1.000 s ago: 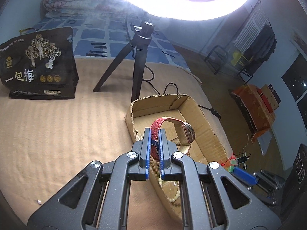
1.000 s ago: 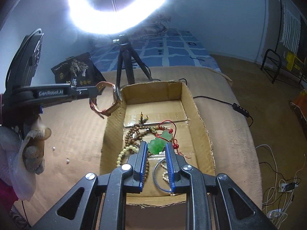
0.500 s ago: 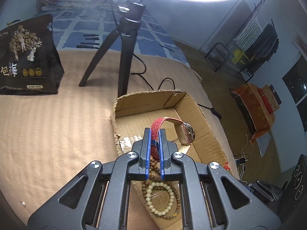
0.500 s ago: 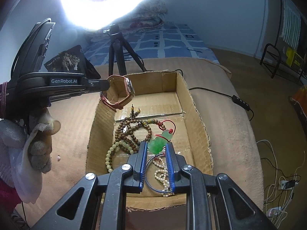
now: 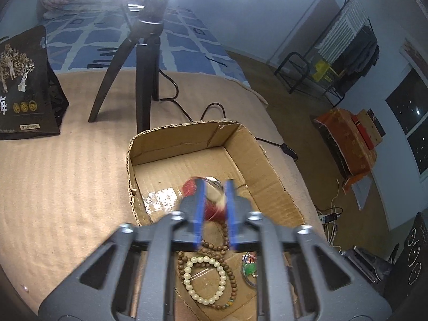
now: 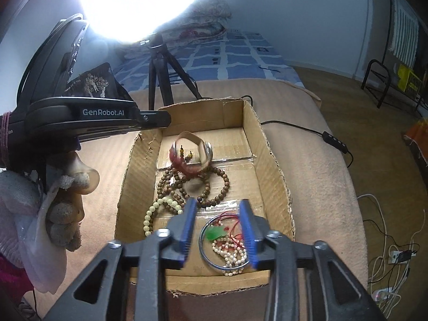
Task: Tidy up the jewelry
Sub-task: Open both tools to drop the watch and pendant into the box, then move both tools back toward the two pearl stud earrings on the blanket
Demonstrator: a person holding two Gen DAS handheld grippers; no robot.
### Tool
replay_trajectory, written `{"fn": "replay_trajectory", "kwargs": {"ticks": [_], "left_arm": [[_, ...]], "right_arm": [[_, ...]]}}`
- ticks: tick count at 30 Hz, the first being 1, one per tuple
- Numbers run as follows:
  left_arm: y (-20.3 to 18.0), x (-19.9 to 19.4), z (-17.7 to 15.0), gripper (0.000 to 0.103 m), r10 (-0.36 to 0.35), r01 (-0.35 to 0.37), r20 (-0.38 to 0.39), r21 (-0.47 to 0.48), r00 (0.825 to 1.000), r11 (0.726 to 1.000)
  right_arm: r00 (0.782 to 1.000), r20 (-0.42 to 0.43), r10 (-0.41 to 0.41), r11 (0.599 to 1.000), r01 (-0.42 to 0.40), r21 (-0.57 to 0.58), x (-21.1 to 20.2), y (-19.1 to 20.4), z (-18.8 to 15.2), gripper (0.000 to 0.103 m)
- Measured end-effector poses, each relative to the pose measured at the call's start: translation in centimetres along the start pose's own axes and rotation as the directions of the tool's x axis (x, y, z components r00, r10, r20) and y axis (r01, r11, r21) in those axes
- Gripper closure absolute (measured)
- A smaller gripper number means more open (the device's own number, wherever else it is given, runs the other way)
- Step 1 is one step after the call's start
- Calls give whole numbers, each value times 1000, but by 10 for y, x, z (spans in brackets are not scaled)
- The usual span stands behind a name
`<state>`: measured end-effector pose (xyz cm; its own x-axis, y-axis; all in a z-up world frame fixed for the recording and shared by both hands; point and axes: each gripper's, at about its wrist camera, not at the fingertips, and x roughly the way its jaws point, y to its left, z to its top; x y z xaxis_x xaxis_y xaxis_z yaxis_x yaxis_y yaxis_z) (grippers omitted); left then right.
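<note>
Left gripper [image 5: 215, 208]: jaws just opening, empty.
Right gripper [image 6: 219, 227]: just opening, empty.
Red-strapped wristwatch [image 6: 191, 156]: inside brown cardboard box [image 6: 275, 174].

Both fisheye cams sit close above the cardboard box [image 5: 187, 144], angled steeply down along own fingers. Left cam looks over box's left-near corner; right cam over near edge, box [image 6: 251, 123] centred. Shared: box, tripod [image 5: 144, 61], bed beyond.

bed [image 6: 307, 139] | on it: cardboard box [image 6: 270, 160], tripod [image 5: 144, 61], dark bag [image 5: 24, 80], perhaps snacks
</note>
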<state>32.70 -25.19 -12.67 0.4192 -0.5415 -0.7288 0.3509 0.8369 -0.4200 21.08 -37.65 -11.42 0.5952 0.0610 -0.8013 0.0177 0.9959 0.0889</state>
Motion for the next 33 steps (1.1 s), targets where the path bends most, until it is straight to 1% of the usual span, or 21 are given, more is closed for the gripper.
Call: {"fn": "replay_trajectory", "kwargs": {"ticks": [1, 4, 7, 11, 22, 28, 33], "left_arm": [[0, -2, 0, 64, 1, -2, 6, 5, 1000, 1000], [-1, -5, -1, 63, 10, -10, 11, 16, 1000, 1000], [2, -10, -1, 63, 15, -15, 12, 12, 1000, 1000], [6, -18, -2, 63, 23, -23, 19, 13, 1000, 1000], [5, -46, -9, 63, 59, -62, 51, 56, 997, 996], [4, -69, -15, 63, 77, -83, 78, 84, 994, 993], [10, -90, -19, 63, 73, -81, 97, 83, 993, 993]], "right_arm": [[1000, 5, -2, 1000, 2, -1, -1, 1, 0, 40], [1000, 21, -6, 1000, 7, -4, -4, 4, 0, 28], [1000, 25, 0, 1000, 0, -1, -5, 5, 1, 22], [1000, 27, -6, 1000, 6, 1, -7, 8, 1, 21], [998, 52, -17, 1000, 16, 7, -23, 15, 2, 15], [997, 76, -21, 1000, 20, 4, -35, 22, 4, 12], [995, 95, -20, 1000, 19, 1, -46, 30, 4, 11]]}}
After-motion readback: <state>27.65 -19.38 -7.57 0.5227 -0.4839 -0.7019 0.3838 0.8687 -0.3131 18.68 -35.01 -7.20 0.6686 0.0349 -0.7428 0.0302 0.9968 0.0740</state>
